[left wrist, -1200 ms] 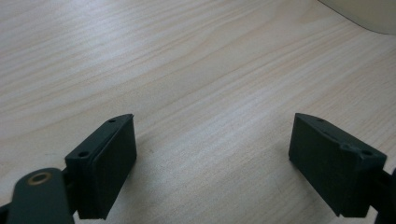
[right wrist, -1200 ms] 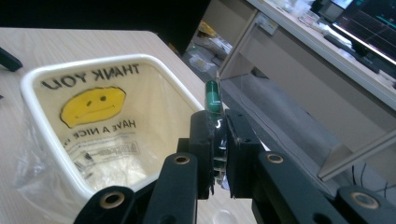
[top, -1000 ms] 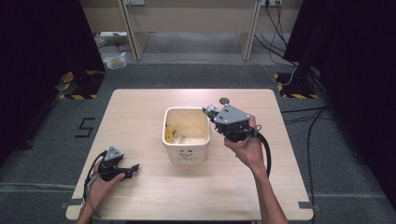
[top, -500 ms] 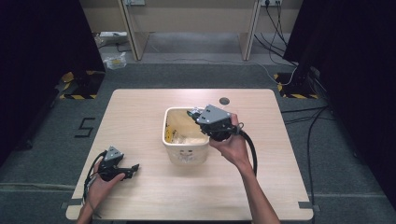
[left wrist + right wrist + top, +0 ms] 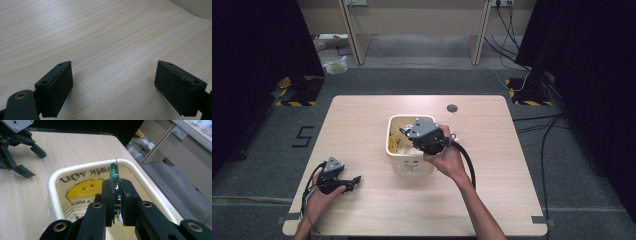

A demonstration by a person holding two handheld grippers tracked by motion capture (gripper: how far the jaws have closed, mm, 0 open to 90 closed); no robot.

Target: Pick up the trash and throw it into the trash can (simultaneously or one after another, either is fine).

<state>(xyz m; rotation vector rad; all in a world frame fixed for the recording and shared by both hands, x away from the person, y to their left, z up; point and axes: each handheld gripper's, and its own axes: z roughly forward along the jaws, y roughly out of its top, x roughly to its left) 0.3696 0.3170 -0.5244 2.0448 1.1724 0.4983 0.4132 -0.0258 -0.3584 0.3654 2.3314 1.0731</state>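
1. A small green thing (image 5: 114,172) in a clear wrapper sits pinched between the closed fingers of the right gripper (image 5: 116,195). It sticks up past the finger tips, and its long side runs the same way the fingers point

2. In the right gripper view, the green thing hangs right over the open top of a cream tub (image 5: 53,180). The tub has a yellow smiley face and some words on its inside wall

3. From the high view, the right gripper (image 5: 408,133) is tipped down over the tub (image 5: 392,150), and the tub stands near the middle of the surface (image 5: 362,120). There are already some small yellowish bits inside it, too small to name

4. I think the next move is a drop. The tub is straight below and ahead of the fingers, so they only need to open for the green thing to fall in. If the hand drifts to the side, it could land on the rim

5. The left gripper (image 5: 354,179) rests low near the front left of the surface, well apart from the tub. Its fingers (image 5: 57,87) are wide open with only bare wood between them

6. So the right hand is the near one, and it does the job
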